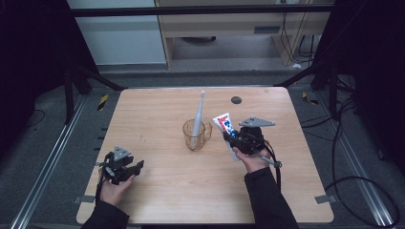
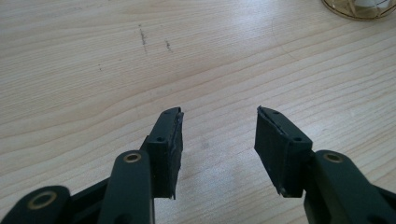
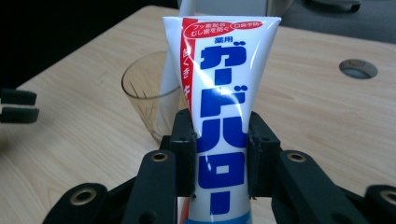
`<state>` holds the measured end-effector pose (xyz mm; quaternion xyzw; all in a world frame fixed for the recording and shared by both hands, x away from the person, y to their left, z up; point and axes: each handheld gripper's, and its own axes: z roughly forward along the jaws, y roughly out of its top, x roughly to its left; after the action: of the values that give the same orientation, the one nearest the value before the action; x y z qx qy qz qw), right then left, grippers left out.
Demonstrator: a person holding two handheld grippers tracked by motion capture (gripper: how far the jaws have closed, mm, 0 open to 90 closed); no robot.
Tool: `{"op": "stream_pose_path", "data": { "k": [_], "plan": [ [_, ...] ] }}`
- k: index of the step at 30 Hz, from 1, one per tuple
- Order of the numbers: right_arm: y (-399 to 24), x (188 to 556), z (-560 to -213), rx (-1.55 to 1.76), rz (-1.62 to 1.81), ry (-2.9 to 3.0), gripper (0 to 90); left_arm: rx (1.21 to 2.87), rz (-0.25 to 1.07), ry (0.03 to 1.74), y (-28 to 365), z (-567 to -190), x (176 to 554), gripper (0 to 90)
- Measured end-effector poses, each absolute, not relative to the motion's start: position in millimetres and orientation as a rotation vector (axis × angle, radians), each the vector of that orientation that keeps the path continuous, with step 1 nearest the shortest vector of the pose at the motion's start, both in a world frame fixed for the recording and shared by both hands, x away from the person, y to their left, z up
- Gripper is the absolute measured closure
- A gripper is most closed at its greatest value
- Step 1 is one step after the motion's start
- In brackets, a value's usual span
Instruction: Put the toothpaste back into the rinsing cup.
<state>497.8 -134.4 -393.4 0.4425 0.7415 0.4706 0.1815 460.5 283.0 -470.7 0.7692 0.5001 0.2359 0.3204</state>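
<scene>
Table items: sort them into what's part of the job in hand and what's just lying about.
Job in hand: toothpaste tube, clamped in the right gripper; cup; toothbrush standing in it.

Not in use: left gripper, open over bare wood; round hole in the table.

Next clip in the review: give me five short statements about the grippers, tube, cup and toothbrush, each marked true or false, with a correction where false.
1. The right gripper is shut on the toothpaste tube. True.
2. The left gripper holds the toothbrush. False: its jaws stand open over bare table; the toothbrush stands in the cup.
3. The cup lies on its side. False: it stands upright.
4. In the high view, the tube is to the right of the cup. True.
5. The tube is inside the cup. False: it is outside, held in the right gripper beside the cup.
</scene>
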Motion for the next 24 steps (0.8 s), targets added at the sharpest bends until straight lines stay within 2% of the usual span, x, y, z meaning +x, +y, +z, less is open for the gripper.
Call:
{"op": "stream_pose_path", "data": {
  "k": [24],
  "plan": [
    [-104,508,-375,1.172,1.562,1.838,69.2,2.01,0.62,1.316,283,-471,461,51.0]
  ]
}}
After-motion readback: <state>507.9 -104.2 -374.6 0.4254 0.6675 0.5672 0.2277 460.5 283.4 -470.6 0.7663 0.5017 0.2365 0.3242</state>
